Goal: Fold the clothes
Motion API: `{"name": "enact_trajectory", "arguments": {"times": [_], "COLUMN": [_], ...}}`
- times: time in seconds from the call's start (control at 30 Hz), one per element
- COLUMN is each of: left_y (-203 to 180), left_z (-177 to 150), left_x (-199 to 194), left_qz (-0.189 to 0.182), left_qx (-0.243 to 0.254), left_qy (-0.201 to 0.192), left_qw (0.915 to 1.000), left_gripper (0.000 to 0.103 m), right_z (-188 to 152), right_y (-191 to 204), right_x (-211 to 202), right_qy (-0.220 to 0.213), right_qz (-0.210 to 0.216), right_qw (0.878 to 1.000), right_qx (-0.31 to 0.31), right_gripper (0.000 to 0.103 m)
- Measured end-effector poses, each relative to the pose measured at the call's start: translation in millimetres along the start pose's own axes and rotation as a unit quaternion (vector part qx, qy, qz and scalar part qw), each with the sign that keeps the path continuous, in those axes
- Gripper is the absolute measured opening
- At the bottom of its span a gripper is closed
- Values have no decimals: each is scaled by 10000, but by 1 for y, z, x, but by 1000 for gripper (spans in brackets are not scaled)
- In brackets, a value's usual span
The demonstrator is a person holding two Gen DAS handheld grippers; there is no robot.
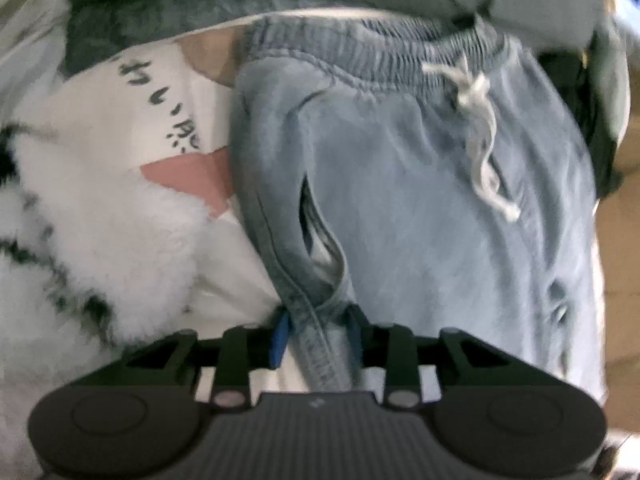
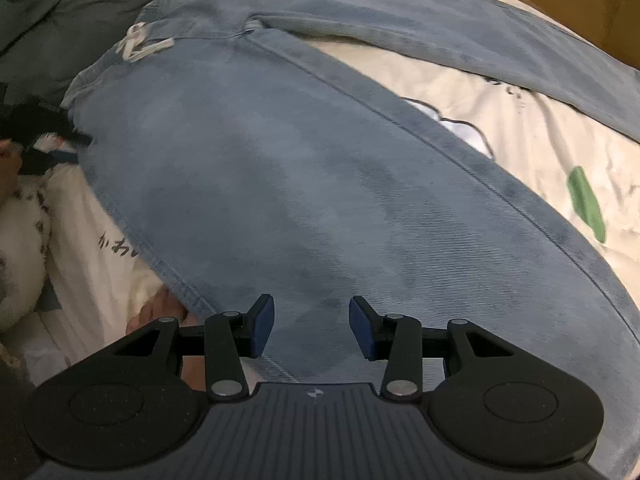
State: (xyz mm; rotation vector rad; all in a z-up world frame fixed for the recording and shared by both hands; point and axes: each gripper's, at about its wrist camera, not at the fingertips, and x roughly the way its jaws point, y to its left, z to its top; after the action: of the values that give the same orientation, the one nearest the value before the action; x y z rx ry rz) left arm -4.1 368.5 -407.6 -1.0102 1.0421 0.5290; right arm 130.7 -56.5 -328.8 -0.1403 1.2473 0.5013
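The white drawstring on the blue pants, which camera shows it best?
The left wrist view. There the drawstring hangs knotted from the gathered waistband of the pants, close and unobstructed, tails trailing down the fabric. The right wrist view shows it only small and far off, near the top left of the picture.

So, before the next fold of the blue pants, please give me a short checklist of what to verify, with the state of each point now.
1. Left gripper has a hold on the pants: ok, the jaws are shut on the side seam edge near the pocket.
2. Right gripper is ready to grasp: ok, it is open above the pant leg and holds nothing.
3. Drawstring is clear of both grippers: ok, it lies loose at the waistband.
4. Legs lie together: not ok, they are spread apart with the bedsheet showing between them.
5. Leg cuffs are flat: cannot tell, they are out of view.
6. White fluffy item is clear of the pants: cannot tell.
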Motion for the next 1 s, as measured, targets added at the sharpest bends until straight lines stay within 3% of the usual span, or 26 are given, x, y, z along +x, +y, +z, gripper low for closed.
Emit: {"name": "enact_trajectory", "arguments": {"times": [0.3,0.6,0.8,1.0], "left_y": [17,13,11,3], "left_z": [-7,-3,-1,4], "left_x": [-16,-13,-13,-8], "left_qz": [-836,-967,-1156,-1167], "left_qx": [-169,-142,-467,-609], "left_qy": [-440,-522,-497,-466], "left_qw": [9954,9938,9909,9902], "left_gripper": [31,22,19,18], "right_z": [-1,1,6,15], "right_y": [35,68,85,98], "right_x": [14,38,55,68], "right_qy": [-5,-42,-63,-25], "right_qz": [345,611,749,575], "right_qw": [9984,9950,9938,9937], "right_qx": [-440,-793,-820,-964], "right_gripper": [48,48,49,50]}}
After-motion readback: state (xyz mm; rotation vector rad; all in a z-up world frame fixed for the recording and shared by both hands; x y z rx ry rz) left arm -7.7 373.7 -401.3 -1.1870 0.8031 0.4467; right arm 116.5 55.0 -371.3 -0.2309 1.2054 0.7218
